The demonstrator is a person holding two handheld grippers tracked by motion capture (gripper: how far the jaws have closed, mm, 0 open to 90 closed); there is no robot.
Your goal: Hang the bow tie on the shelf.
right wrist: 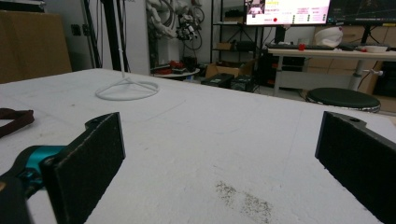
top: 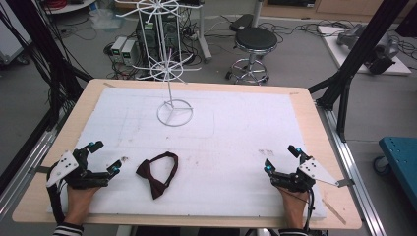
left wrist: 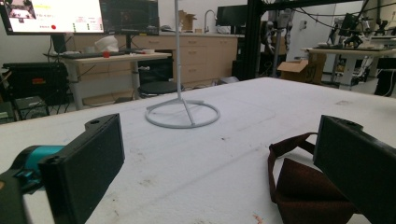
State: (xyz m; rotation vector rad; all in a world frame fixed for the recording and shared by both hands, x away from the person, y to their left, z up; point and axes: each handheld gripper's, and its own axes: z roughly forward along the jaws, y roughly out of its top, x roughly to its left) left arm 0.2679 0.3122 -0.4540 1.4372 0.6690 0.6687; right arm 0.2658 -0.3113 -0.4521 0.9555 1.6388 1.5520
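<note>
A dark red bow tie with its strap looped lies on the white foam mat, front left of centre. It also lies low at the right of the left gripper view as the bow tie, partly behind the right jaw. A white wire display stand rises from a ring base at the mat's far middle. My left gripper rests open at the front left, a short way left of the bow tie. My right gripper rests open at the front right, nothing between its jaws.
The wooden table edges the mat on all sides. Beyond the far edge stand a black stool and computer boxes amid cables. Black frame posts flank the table. A blue cart sits at the right.
</note>
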